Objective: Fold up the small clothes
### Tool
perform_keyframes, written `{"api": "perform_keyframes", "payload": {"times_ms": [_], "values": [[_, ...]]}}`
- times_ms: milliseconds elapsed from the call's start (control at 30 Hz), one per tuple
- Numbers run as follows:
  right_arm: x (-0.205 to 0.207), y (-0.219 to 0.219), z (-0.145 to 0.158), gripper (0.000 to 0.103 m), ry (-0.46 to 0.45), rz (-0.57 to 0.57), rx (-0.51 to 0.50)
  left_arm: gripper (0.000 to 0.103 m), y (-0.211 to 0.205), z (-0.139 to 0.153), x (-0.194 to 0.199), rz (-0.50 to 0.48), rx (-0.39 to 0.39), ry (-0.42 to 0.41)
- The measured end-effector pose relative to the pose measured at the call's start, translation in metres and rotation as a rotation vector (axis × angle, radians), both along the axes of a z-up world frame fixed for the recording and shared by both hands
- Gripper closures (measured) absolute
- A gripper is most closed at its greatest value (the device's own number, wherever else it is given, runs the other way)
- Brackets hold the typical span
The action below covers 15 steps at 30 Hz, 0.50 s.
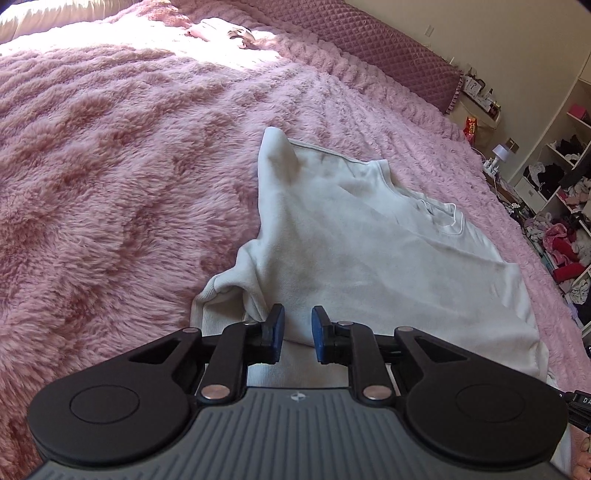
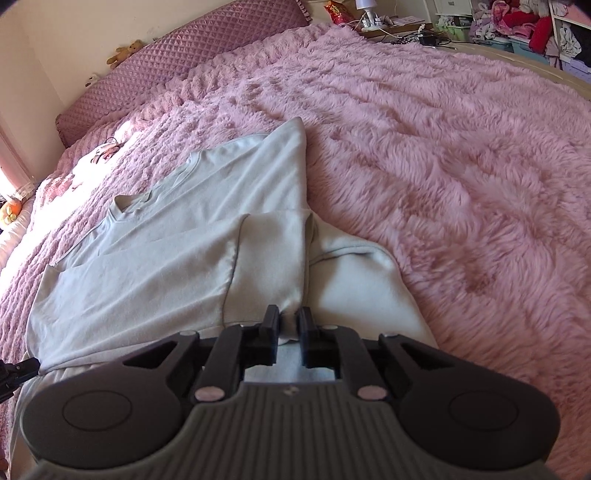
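Note:
A white long-sleeved top (image 1: 351,240) lies spread on the bed, its neckline toward the headboard and one side folded over the body. In the left wrist view my left gripper (image 1: 297,332) hovers over the top's near edge beside a bunched sleeve (image 1: 229,284). Its blue pads stand apart, with only flat cloth showing below the gap. In the right wrist view the same top (image 2: 166,258) has a sleeve folded across it. My right gripper (image 2: 289,325) is shut on a bunched fold of the white cloth at the near edge.
A fluffy pink blanket (image 1: 110,166) covers the whole bed (image 2: 443,166). A quilted mauve headboard cushion (image 1: 388,48) runs along the wall. Small garments (image 1: 221,31) lie in sunlight at the far end. Shelves stuffed with clothes (image 1: 565,221) and a cluttered nightstand (image 2: 388,22) stand beyond the bed.

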State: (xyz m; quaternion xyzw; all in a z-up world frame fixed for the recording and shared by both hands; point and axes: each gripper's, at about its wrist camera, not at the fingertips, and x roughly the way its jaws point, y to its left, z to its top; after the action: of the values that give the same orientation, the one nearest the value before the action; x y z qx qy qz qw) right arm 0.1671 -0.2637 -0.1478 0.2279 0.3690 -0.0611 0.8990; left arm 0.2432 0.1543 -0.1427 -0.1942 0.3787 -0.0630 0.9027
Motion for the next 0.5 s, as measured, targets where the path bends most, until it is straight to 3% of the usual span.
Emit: {"api": "perform_keyframes", "payload": {"times_ms": [33, 267, 500], "values": [[-0.003, -0.002, 0.005, 0.089, -0.006, -0.004, 0.015, 0.079, 0.001, 0.006, -0.005, 0.001, -0.013, -0.006], [-0.063, -0.013, 0.065, 0.078, -0.119, 0.079, 0.037, 0.071, 0.008, 0.052, -0.067, -0.038, -0.033, -0.075], [-0.148, -0.028, 0.084, 0.074, -0.086, 0.203, 0.017, 0.065, 0.021, 0.067, -0.152, -0.087, -0.022, -0.050]]}}
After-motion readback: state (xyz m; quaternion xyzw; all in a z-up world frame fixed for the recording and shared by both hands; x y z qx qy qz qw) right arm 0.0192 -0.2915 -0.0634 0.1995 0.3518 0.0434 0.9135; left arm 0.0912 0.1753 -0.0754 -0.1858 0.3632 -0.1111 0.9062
